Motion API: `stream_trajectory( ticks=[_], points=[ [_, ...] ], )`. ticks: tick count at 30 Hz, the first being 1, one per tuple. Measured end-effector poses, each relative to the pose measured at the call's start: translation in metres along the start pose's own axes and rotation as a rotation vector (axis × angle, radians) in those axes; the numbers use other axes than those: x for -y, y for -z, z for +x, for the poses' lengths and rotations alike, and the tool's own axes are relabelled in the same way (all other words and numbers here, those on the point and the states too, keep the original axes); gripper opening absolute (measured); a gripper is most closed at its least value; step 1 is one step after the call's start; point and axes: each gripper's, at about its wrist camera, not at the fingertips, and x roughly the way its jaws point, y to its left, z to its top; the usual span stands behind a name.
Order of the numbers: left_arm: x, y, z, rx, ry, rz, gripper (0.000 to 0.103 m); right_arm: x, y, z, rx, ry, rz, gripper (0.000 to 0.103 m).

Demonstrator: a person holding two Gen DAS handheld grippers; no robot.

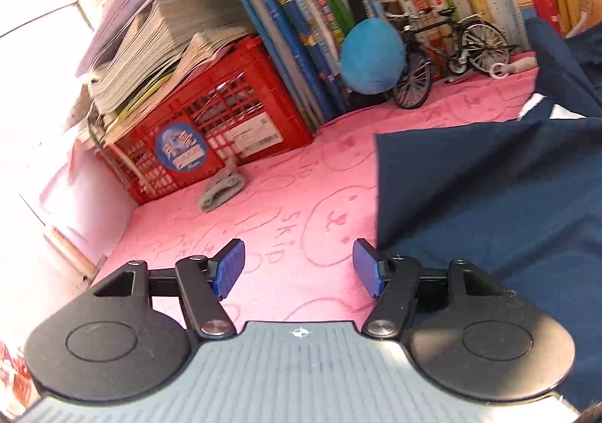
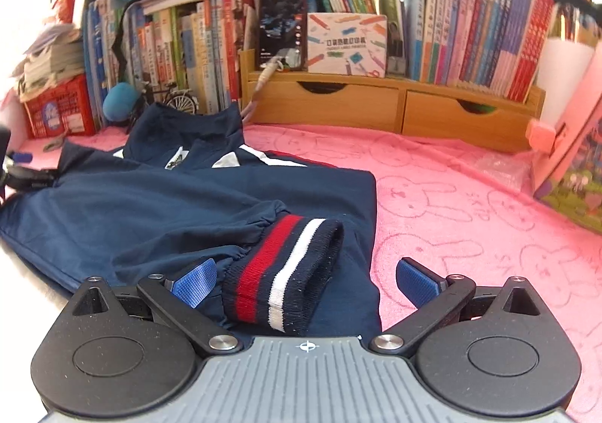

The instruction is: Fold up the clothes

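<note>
Navy jacket (image 2: 158, 205) lies spread on pink bunny towel (image 2: 470, 205) covering desk, striped cuff (image 2: 286, 272) at 6 o'clock between spread pads of right tool (image 2: 304, 284) (nothing pinched). Left tool (image 1: 299, 269) released over towel, jacket edge at 3 o'clock.

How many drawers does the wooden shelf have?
2. The left drawer sits under the phone and the picture card; the right drawer sits beside it, under the row of books. Nothing seems to hide more.
</note>
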Motion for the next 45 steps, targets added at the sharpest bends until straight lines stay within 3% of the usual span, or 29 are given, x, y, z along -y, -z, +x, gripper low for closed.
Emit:
stream_trajectory(
  ticks=[2,5,9,11,13,17,20,26,28,35,39,45],
  points=[
    [-0.018,0.004,-0.004,-0.006,0.018,-0.065,0.059,0.005,0.000,0.002,-0.007,-0.041,0.040,0.100],
    [-0.037,0.014,-0.036,0.067,0.134,-0.140,0.059,0.000,-0.002,0.004,0.006,-0.050,0.022,0.093],
    [-0.045,0.029,-0.073,0.141,0.265,-0.156,0.062,-0.010,-0.009,0.016,-0.005,-0.001,-0.008,0.073],
    [-0.036,0.037,-0.076,0.133,0.247,-0.085,0.064,-0.013,-0.012,0.027,-0.004,0.046,-0.058,0.067],
    [-0.023,0.050,-0.063,0.089,0.170,0.002,0.065,-0.017,-0.014,0.040,0.002,0.132,-0.130,0.065],
    [-0.041,0.063,-0.057,0.037,0.132,-0.067,0.064,-0.027,-0.018,0.027,0.061,0.163,-0.170,0.065],
    [-0.053,0.065,-0.068,0.055,0.123,-0.085,0.062,-0.033,-0.016,0.007,0.102,0.122,-0.203,0.069],
    [-0.048,0.054,-0.115,0.165,0.322,-0.145,0.067,-0.053,-0.010,-0.008,0.082,0.008,-0.190,0.080],
    [-0.035,0.050,-0.123,0.188,0.355,-0.115,0.068,-0.063,-0.006,-0.005,0.070,0.003,-0.198,0.082],
    [-0.011,0.062,-0.103,0.114,0.323,-0.077,0.070,-0.063,0.011,0.000,0.023,0.033,-0.207,0.085],
    [-0.015,0.073,-0.097,0.103,0.307,-0.100,0.079,-0.047,0.022,0.003,-0.020,0.100,-0.204,0.102],
    [-0.019,0.075,-0.095,0.094,0.305,-0.115,0.084,-0.021,0.026,0.009,-0.067,0.053,-0.079,0.103]
  ],
)
